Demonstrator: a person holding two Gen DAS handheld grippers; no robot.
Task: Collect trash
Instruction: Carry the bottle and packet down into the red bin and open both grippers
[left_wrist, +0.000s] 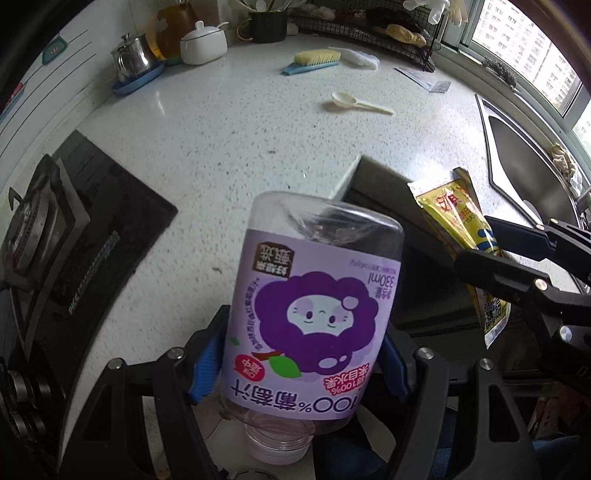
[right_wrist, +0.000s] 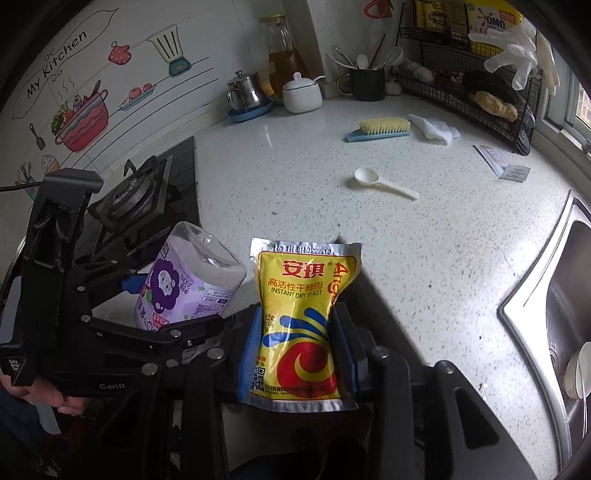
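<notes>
My left gripper (left_wrist: 299, 363) is shut on an empty clear juice bottle with a purple grape label (left_wrist: 310, 317), held cap towards the camera; its blue pads (left_wrist: 205, 369) press the bottle's sides. The right wrist view shows the same bottle (right_wrist: 184, 280) at the left, in that gripper. My right gripper (right_wrist: 297, 347) is shut on a yellow instant dry yeast packet (right_wrist: 299, 325), which stands upright between the blue pads (right_wrist: 249, 350). That packet (left_wrist: 465, 236) also shows at the right of the left wrist view. Both are held above the counter's front edge.
On the white speckled counter (right_wrist: 295, 192) lie a cream plastic spoon (right_wrist: 380, 182), a blue-backed scrub brush (right_wrist: 380, 129), a crumpled white wrapper (right_wrist: 434, 129) and small paper sachets (right_wrist: 506, 164). A gas hob (right_wrist: 136, 199) is at left, a steel sink (right_wrist: 561, 295) at right, a wire rack (right_wrist: 469, 92) behind.
</notes>
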